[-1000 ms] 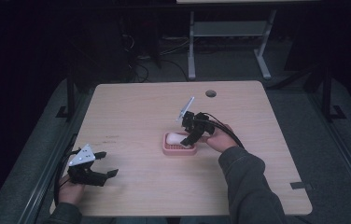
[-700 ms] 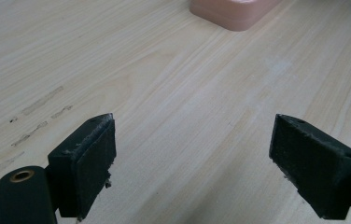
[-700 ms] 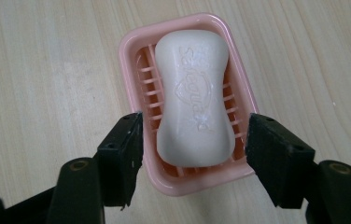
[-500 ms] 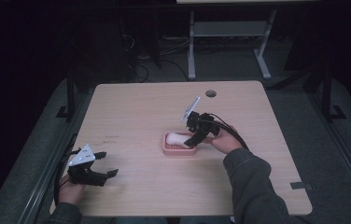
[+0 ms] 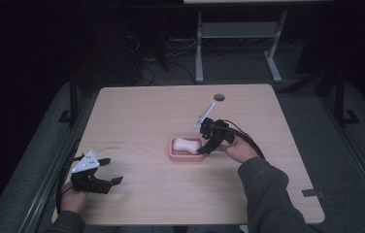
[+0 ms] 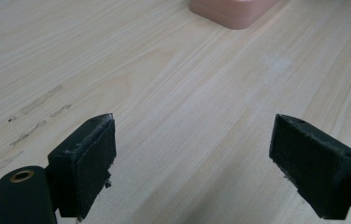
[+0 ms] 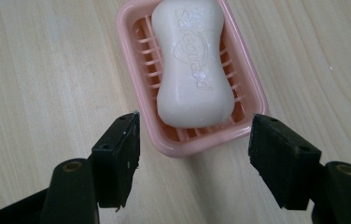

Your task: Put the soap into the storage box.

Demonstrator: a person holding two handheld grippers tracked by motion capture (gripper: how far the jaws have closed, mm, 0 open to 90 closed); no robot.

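A white soap bar (image 7: 192,65) lies lengthwise in a pink slotted soap dish (image 7: 131,79) near the table's middle (image 5: 186,156). My right gripper (image 7: 194,154) hangs over the dish's near end. Its jaws have just been opening and now stand wide to either side of that end, touching neither soap nor dish. In the high view the right gripper (image 5: 204,145) sits at the dish's right end beside the soap bar (image 5: 186,144). My left gripper (image 5: 110,171) rests open near the front left of the table, with only bare wood between its pads (image 6: 197,158).
The light wooden table (image 5: 146,111) has a round cable hole (image 5: 219,97) at the back right. A corner of the pink dish (image 6: 232,11) shows far ahead in the left gripper view. Dark floor, cables and a desk frame (image 5: 236,34) lie beyond the table.
The right gripper's jaws have spread wider at the dish's right end, and the hand has barely shifted. The soap stays in the dish. The left gripper has not moved.
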